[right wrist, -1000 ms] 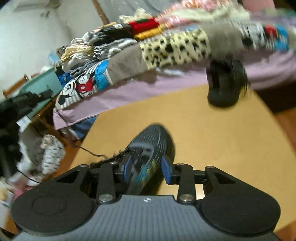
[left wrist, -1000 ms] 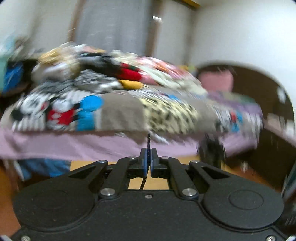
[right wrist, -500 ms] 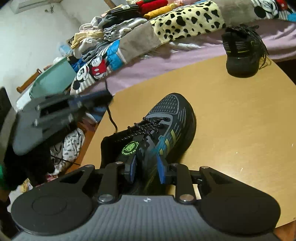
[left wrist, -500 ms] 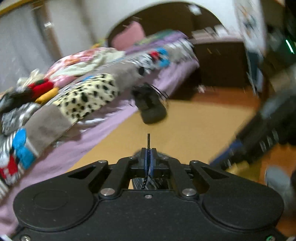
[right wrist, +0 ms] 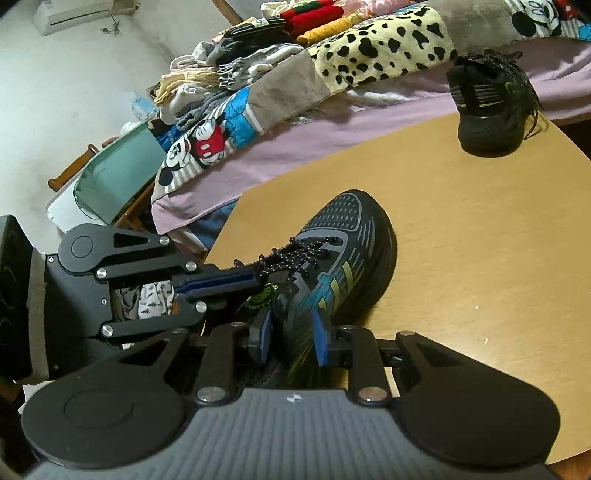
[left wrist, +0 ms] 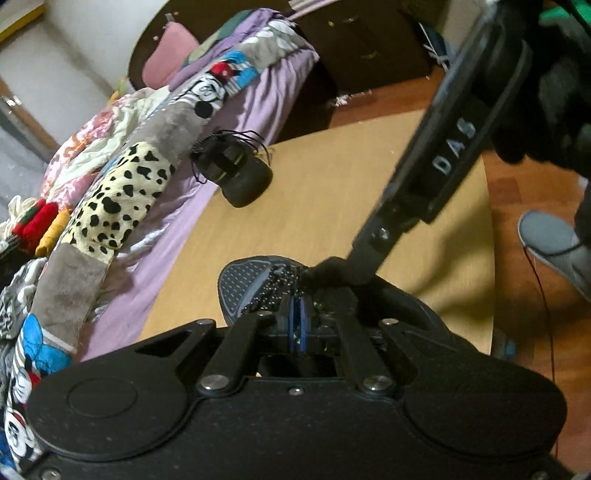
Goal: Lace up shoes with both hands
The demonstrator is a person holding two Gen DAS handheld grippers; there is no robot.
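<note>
Two claws at near shoe (right wrist: 332, 266) on desk (right wrist: 480, 258): left claw (right wrist: 255, 278) pressed together on lace (right wrist: 295, 258); right claw (right wrist: 291, 341) spread, straddling shoe's side. Second shoe (right wrist: 487, 110) at far edge.

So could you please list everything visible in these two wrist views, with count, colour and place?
Near shoe: one, black with blue and yellow-green stripes, on the table in front of the grippers.
Lace: black with white flecks, threaded across the near shoe.
Far shoe: one, black, at the table's far edge by the bed.
Table: one, light wood.
Bed: one, lilac sheet, patchwork blanket with leopard and cartoon-mouse panels, behind the table.
Folded clothes: a heap, mixed colours, on the bed.
Air conditioner: one, white, high on the wall.
Left gripper: black, blue pads, shut at the laces.
Right gripper: black, blue pads, open around the near shoe's side.
</note>
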